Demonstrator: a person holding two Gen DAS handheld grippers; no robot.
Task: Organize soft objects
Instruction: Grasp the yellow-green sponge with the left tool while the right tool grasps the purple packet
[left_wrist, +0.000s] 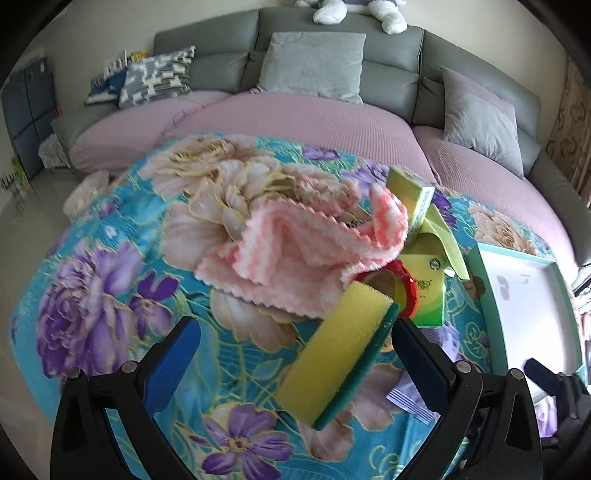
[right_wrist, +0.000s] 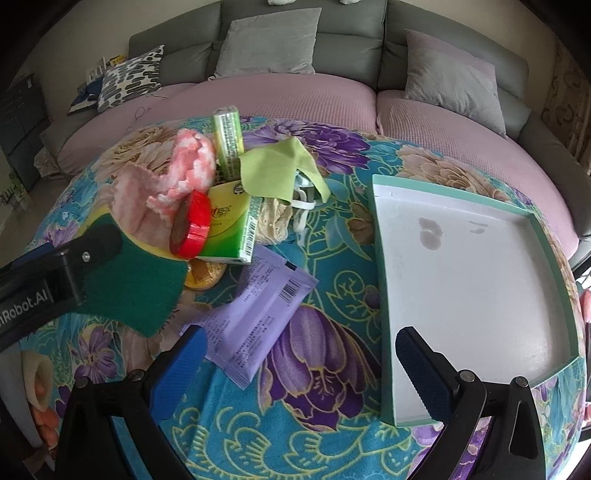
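A grey sofa (left_wrist: 332, 66) with mauve seat covers spans the far side of both views; grey cushions (left_wrist: 314, 62) lean on its back. Near of it lies a floral blanket (left_wrist: 110, 258), turquoise with purple and cream blooms, which bears all the other items. At right on the blanket sits a shallow tray (right_wrist: 382, 280) with a teal rim and a white floor marked by faint stains.

A pink cloth (left_wrist: 295, 243) lies crumpled at the middle of the blanket, its far end touching a green box (left_wrist: 413, 199). A yellow sponge (left_wrist: 336, 343) with a green scouring face is tilted on edge just near of the cloth; its green face lies against the right finger of the left gripper (left_wrist: 295, 354), whose jaws stand wide apart, the left finger clear of the sponge. Whether the sponge rests on the blanket cannot be told.

A lilac packet (right_wrist: 258, 314) lies flat between sponge and tray. A lime cloth (right_wrist: 273, 170) drapes over a second green box (right_wrist: 232, 229), on which a red tape roll (right_wrist: 192, 225) leans.

The right gripper (right_wrist: 299, 354) hovers with jaws apart, the left finger over the packet, the right over the tray's near corner.
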